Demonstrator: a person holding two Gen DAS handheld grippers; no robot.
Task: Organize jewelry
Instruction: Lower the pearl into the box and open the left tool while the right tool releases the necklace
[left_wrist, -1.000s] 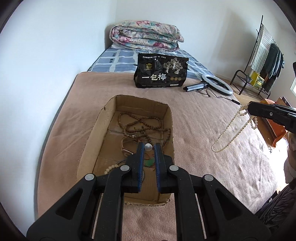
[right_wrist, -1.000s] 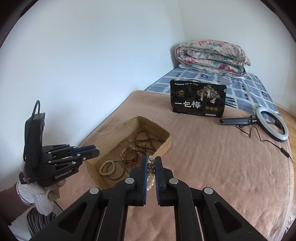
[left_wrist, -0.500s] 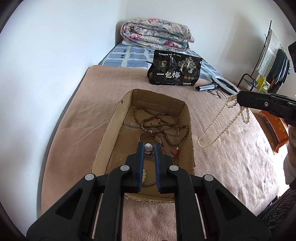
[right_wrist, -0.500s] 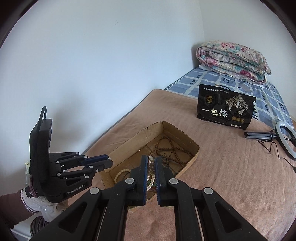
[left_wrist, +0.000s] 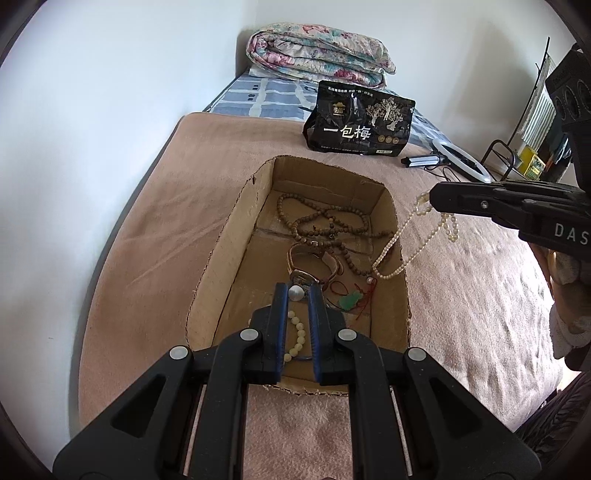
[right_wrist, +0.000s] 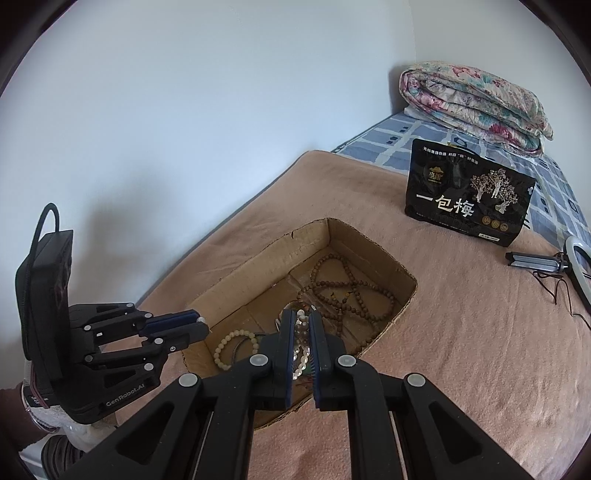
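A cardboard box (left_wrist: 236, 236) lay on the bed, on a pink-brown blanket (left_wrist: 155, 229), near the bed's left edge, which ran along the white wall. Inside the box were a long string of brown wooden beads (left_wrist: 325, 221) toward the far end, a brown bracelet (left_wrist: 314, 262) in the middle, a green pendant on a red cord (left_wrist: 351, 301) and a pale bead bracelet (right_wrist: 236, 349) at the near end.

The left tool (left_wrist: 296, 295) hovered over the near end of the box. Its jaws were almost closed on a small round silvery piece (left_wrist: 296, 292) – what this piece was, I could not tell.

The right tool (right_wrist: 300, 325) was closed on a pearl necklace (left_wrist: 406, 251). In the left wrist view the necklace hung from the tip of this tool in a long loop, and the lowest part of the loop was over the right wall of the box, near the inside. Whether it touched the cardboard could not be told.

Toward the far end of the bed, a black snack bag (left_wrist: 360, 122) with white characters stood upright on the blanket. To its right lay a ring light (left_wrist: 461, 162) with its cable. Behind the bag, at the head of the bed, was a folded floral quilt (left_wrist: 317, 51) on a blue checked sheet (left_wrist: 266, 96) – well apart from the box.
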